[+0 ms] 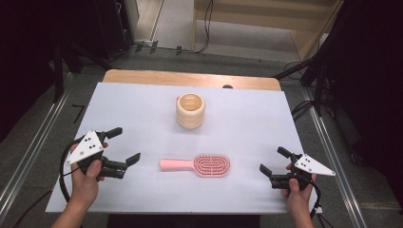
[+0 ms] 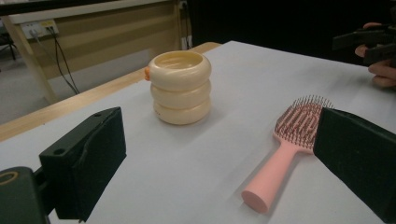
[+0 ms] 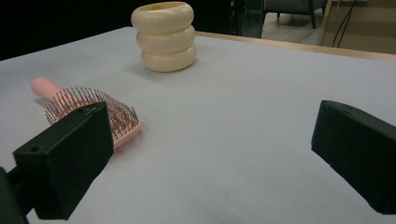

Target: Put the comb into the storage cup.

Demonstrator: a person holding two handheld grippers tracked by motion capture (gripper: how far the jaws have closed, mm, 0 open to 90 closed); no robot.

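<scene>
Both grippers wide, empty: left gripper (image 1: pixel 122 145), right gripper (image 1: pixel 273 160). Brush (image 1: pixel 197 165) lies flat between them, handle toward my left gripper, cup (image 1: pixel 190 110) beyond. Risk I see: low handle, jaws could skid it along the bench (image 1: pixel 142 102).

The left claw (image 1: pixel 120 146) and the right claw (image 1: pixel 273 161) are each held in a hand, jaws spread wide, both pointing inward and well apart from each other.

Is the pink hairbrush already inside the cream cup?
No, the pink hairbrush lies flat on the white table cover, apart from the cream cup.
</scene>
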